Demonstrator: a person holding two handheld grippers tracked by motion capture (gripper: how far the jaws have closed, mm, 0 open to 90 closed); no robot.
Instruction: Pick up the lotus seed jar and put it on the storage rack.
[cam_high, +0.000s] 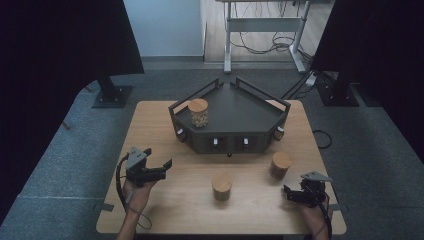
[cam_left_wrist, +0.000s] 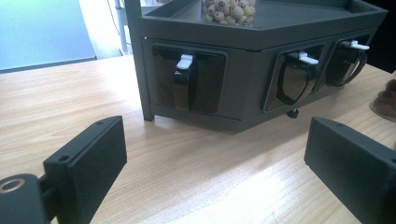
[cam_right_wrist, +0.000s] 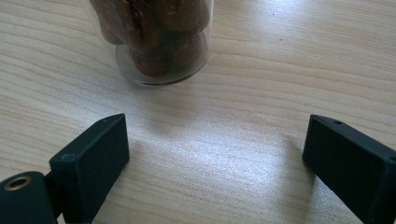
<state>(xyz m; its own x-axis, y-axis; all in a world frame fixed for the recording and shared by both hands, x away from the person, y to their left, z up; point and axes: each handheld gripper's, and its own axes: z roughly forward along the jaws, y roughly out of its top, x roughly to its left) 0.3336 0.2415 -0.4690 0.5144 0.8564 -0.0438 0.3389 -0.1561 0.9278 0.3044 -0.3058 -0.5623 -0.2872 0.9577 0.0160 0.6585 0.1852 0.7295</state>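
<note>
Table (cam_high: 165, 210): light wood, bearing a dark angular rack (cam_high: 235, 107) at its far middle, with three front compartments, each holding a dark cup with a white tab (cam_left_wrist: 185, 61). On the rack's top, left corner: one jar of pale beads (cam_high: 198, 113) with wooden lid, upright. On the table in front of the rack: two further lidded jars, upright and apart, a middle jar (cam_high: 221, 186) and a right jar (cam_high: 280, 165) of brown pieces. Left gripper (cam_high: 159, 167): held at the table's near left, jaws wide apart, holding nothing, facing the rack's left front. Right gripper (cam_high: 286, 191): held at the near right, jaws wide apart, empty, low over the table, pointing at the right jar, which stands just beyond its jaws, not touched.
</note>
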